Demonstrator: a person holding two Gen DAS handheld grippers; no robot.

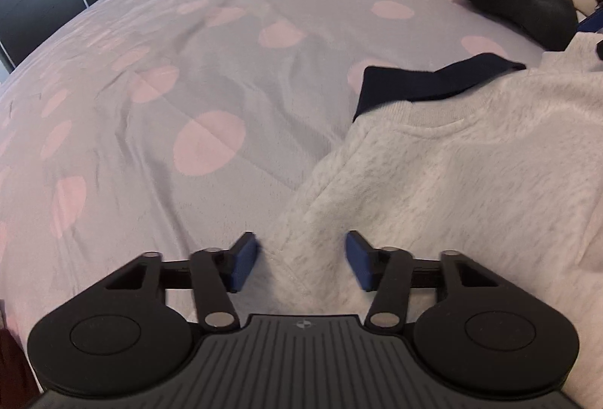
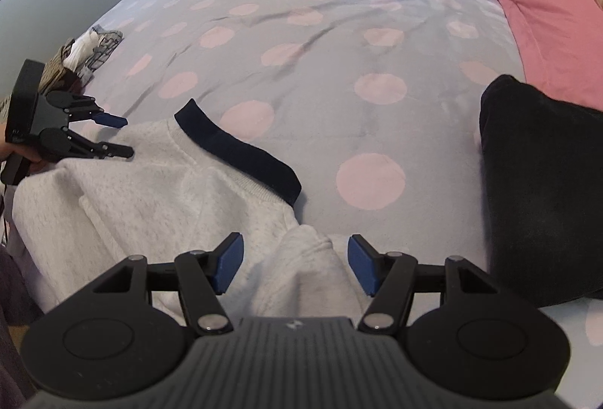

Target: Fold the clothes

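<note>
Both claws hang apart over the near edge of the fluffy pale-grey sweatshirt (image 2: pixel 158 190) spread on the bed's lilac, pink-dotted cover (image 2: pixel 301 43): the left claw (image 1: pixel 302 260) straddles a sleeve seam, the right claw (image 2: pixel 294 264) a raised bunch of cloth, neither pinching. I'd close on both layers evenly before lifting, keeping clear of the navy collar band (image 2: pixel 241 149) and the black folded garment (image 2: pixel 542 190) beyond.
</note>
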